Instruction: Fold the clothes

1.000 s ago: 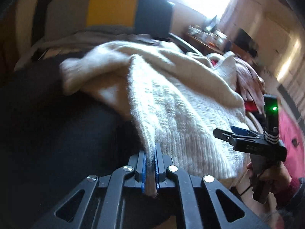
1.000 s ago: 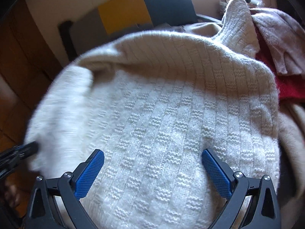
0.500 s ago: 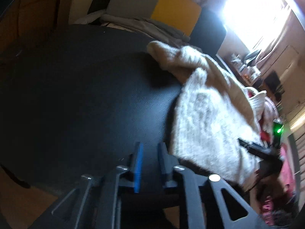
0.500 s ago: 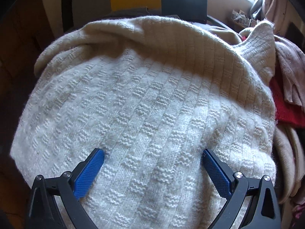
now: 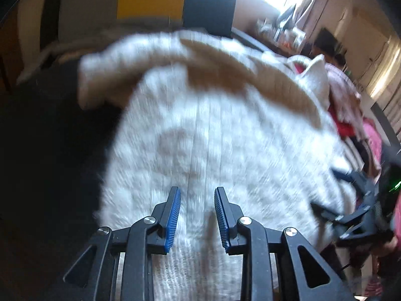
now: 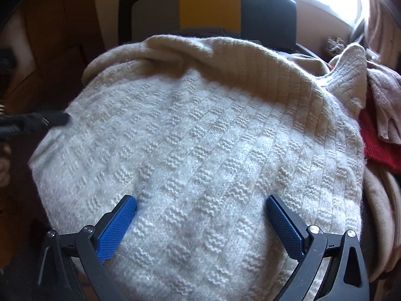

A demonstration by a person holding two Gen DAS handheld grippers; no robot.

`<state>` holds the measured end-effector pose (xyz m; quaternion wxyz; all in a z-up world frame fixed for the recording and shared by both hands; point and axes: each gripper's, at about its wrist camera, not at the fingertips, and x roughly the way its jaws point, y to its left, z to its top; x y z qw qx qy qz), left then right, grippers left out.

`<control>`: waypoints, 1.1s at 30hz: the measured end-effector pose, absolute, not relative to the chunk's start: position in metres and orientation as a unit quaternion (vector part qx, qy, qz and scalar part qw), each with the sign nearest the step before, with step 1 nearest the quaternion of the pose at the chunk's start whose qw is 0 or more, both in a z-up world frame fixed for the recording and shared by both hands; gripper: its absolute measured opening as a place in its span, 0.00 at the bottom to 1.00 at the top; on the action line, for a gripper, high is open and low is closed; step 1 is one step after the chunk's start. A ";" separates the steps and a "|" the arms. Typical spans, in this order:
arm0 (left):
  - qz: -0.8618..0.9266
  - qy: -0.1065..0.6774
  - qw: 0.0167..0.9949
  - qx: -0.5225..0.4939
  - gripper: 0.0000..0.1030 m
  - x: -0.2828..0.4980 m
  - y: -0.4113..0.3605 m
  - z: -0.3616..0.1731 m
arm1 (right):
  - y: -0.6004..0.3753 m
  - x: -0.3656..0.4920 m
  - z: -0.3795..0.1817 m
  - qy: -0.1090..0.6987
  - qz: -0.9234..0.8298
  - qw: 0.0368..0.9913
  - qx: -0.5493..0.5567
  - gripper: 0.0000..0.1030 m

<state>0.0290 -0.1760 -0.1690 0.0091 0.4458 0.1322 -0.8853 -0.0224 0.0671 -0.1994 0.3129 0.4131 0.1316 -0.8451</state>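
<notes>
A cream knitted sweater (image 6: 200,138) lies folded on a black table; it is blurred in the left wrist view (image 5: 213,130). My left gripper (image 5: 196,198) is open a little, its blue pads over the sweater's near left part, holding nothing. My right gripper (image 6: 200,208) is wide open just above the sweater's near edge, empty. The right gripper also shows at the right edge of the left wrist view (image 5: 351,200). The left gripper's tip shows at the left of the right wrist view (image 6: 37,120).
The black table (image 5: 50,150) extends left of the sweater. A pile of red, pink and beige clothes (image 6: 378,130) lies to the right. A grey, yellow and dark chair back (image 6: 213,10) stands behind the table. A bright window is at the upper right.
My left gripper let go of the sweater's edge, opened, swung out over the bare table and came back over the sweater. The sweater's left part now lies flat. My right gripper stayed open.
</notes>
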 end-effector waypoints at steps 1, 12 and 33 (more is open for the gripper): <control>-0.886 0.134 0.010 0.444 0.27 0.033 -0.174 -0.175 | 0.070 -0.022 -0.199 0.134 -0.843 0.317 0.415 1.00; -0.842 0.315 -0.021 0.438 0.25 0.080 -0.198 -0.177 | 0.054 -0.066 -0.178 0.155 -0.828 0.329 0.426 1.00; -0.834 0.386 0.110 0.379 0.42 -0.013 -0.304 -0.194 | -0.048 -0.158 -0.191 0.139 -0.843 0.304 0.421 1.00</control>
